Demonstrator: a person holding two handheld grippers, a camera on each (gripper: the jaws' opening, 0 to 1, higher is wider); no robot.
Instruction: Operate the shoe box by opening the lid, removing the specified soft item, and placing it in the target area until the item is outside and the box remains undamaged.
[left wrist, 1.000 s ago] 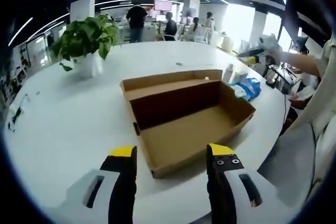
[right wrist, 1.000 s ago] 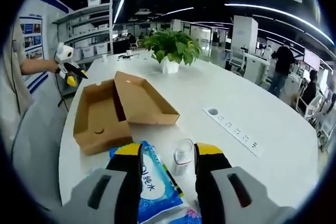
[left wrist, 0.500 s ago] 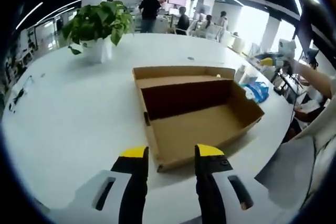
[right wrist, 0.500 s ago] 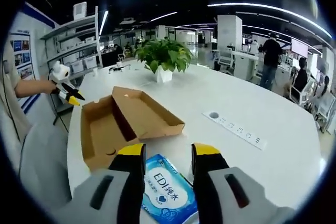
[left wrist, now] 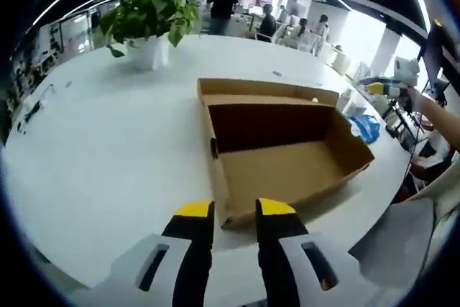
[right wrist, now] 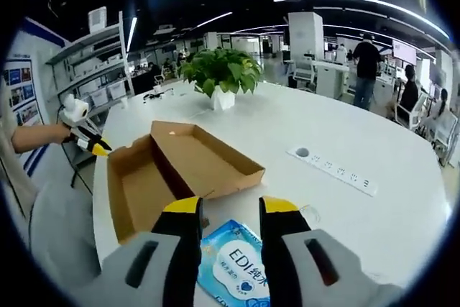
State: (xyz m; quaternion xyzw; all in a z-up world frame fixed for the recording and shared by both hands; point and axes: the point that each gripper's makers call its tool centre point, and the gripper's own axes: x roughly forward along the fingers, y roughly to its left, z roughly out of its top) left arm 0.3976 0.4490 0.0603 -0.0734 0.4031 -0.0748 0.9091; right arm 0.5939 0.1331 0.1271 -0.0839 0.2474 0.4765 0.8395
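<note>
Jaws of left gripper (left wrist: 234,208) stand slightly apart, empty, at the near corner of the open shoe box (left wrist: 284,156). Right gripper (right wrist: 227,206) jaws spread over a blue wipes pack (right wrist: 237,267) reading "EDI", partly hidden, on the white desk (right wrist: 345,199).

Left hand-held gripper (left wrist: 235,209), white-bodied with black, yellow-tipped jaws: jaws narrowly parted, holding nothing, pointing forward. Right hand-held gripper (right wrist: 226,205), same build: jaws parted, holding nothing. Person's bare forearm (right wrist: 36,136) extends behind the left unit.
</note>
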